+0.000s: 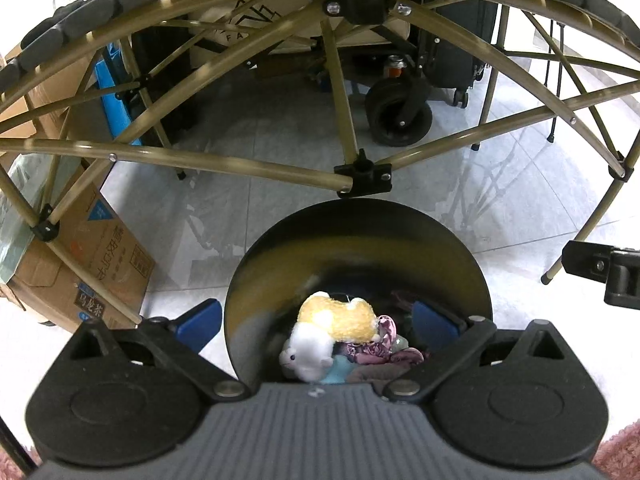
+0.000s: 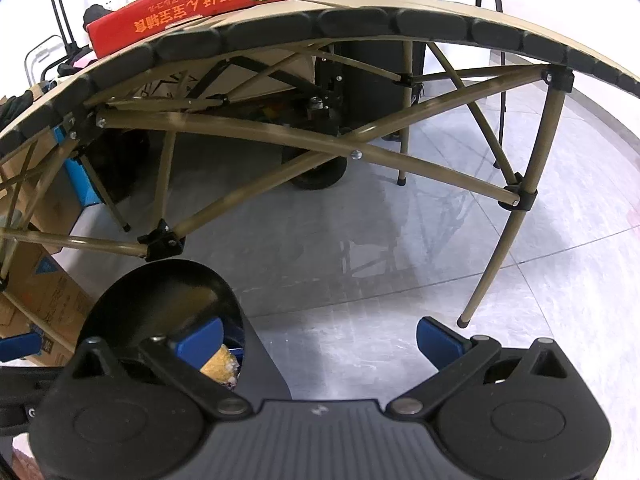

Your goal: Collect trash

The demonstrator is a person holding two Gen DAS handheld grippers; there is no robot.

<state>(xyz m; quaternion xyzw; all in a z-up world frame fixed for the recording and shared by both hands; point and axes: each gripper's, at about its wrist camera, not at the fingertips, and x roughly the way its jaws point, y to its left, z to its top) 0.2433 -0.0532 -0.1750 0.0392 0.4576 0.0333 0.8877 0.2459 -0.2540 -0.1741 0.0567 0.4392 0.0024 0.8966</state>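
Left gripper (image 1: pixel 318 322) spread wide, nothing pinched, poised above black bin (image 1: pixel 476 280) mouth. Plush toy (image 1: pixel 332 332), yellow and white, lies loose atop cloth scraps (image 1: pixel 380 348) inside bin. Release looks complete; lift straight up, keep fingers off rim. Right gripper (image 2: pixel 318 338) also spread, empty, left finger over same bin, right over grey tile floor (image 2: pixel 360 240). Beyond: folding table (image 2: pixel 280 28), red box (image 2: pixel 192 8) on top, probably next.

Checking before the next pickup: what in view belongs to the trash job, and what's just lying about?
Job:
black bin
plush toy inside it
crumpled fabric inside it

Lying about:
red box
folding table
cardboard boxes
suitcase
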